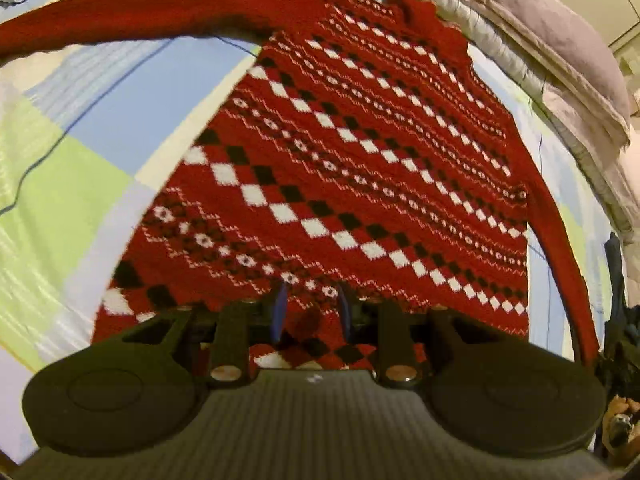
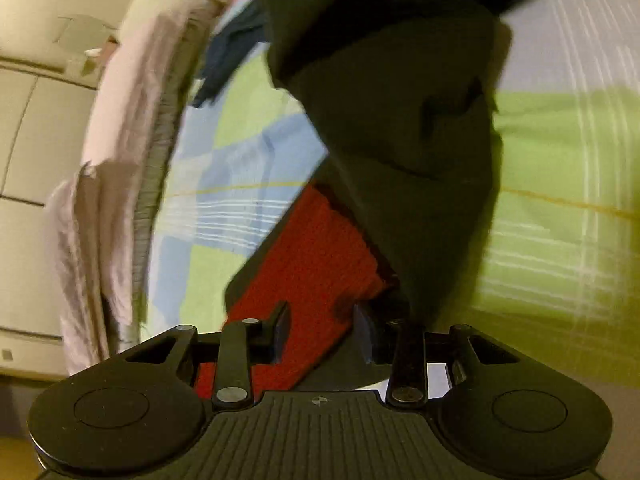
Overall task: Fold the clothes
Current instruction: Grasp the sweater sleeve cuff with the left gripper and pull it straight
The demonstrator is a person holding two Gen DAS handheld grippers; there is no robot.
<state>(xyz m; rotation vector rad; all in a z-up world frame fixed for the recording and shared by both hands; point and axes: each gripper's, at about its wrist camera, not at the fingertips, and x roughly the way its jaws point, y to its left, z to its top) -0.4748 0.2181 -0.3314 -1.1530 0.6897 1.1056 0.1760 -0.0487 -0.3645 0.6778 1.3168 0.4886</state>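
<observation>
The red patterned sweater (image 1: 340,168) lies spread flat on the bed (image 1: 80,152), sleeves out. The left hand-held gripper (image 1: 313,312) hovers above its hem, jaws parted. The right hand-held gripper (image 2: 322,332) straddles a red sleeve (image 2: 308,264), also parted (nothing clamped). Risk: a shallow pinch lets knit slip, skewing any fold.

The bed is spread with a patchwork sheet (image 1: 100,128) of pale green, blue and cream squares. On it lies a red sweater (image 1: 360,168), flat, body crossed by bands of black and white diamonds, both sleeves reaching out to the sides. A rumpled pinkish-grey quilt (image 1: 560,40) is heaped along the bed's edge beyond the collar. In the right wrist view a dark garment (image 2: 400,120) (too blurred to name) covers part of a red sleeve (image 2: 308,256).
</observation>
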